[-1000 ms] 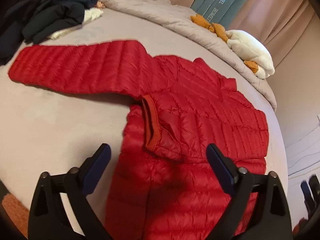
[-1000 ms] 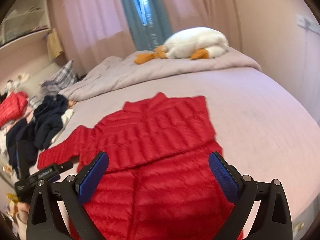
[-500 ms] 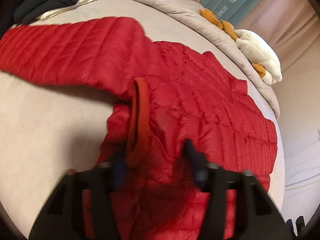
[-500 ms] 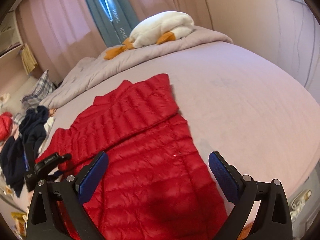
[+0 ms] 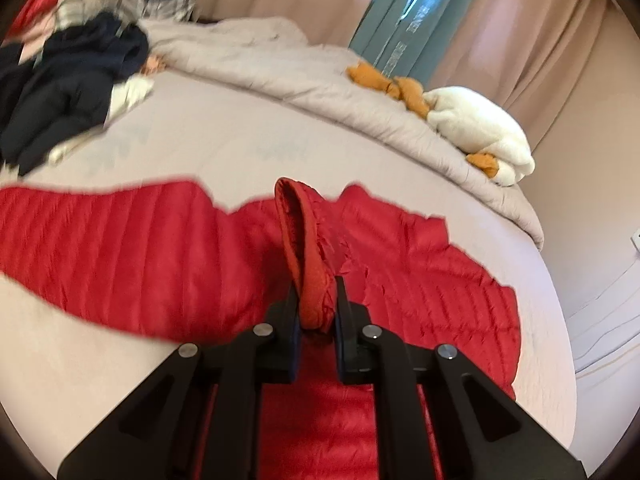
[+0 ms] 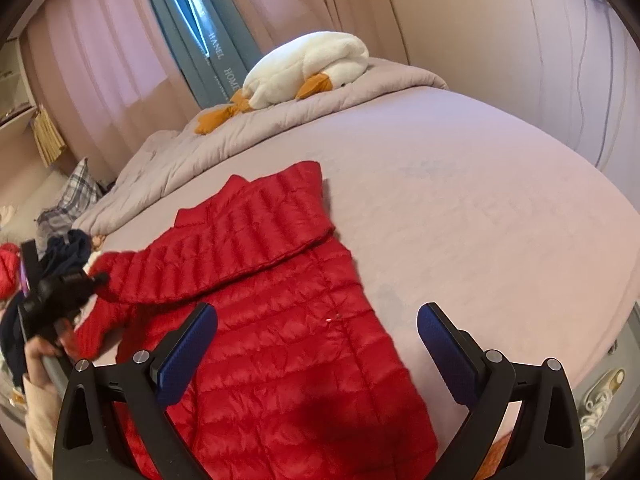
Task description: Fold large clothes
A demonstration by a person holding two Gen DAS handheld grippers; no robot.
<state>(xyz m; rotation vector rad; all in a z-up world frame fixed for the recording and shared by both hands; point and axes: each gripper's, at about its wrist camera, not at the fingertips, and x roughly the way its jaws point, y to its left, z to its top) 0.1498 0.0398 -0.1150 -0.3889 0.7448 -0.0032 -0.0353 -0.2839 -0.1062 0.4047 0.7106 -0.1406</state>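
Your left gripper [image 5: 316, 312] is closing its jaws on the ribbed cuff [image 5: 310, 280] of the red puffer jacket [image 6: 280, 320]; the pads already pinch the orange-red knit band, which stands up out of them as a soft, crumpled loop with the sleeve's shiny quilted shell bunched just behind it. Your right gripper [image 6: 316, 356] hangs with its blue textured pads spread wide and nothing between them, low over the jacket's hem end. The jacket lies flat on the pale bed sheet [image 6: 480, 220], with one sleeve already laid across the body in the right view, so I'd judge the fold is at an early stage: this sleeve is gathered but not yet laid over, and the body has yet to be doubled. The down fill is puffy and the nylon slick, so expect folds to spring back. Further out lie a rumpled grey duvet [image 5: 280, 68], a white plush goose [image 6: 308, 68] with orange feet, and a heap of dark clothes [image 5: 68, 84].
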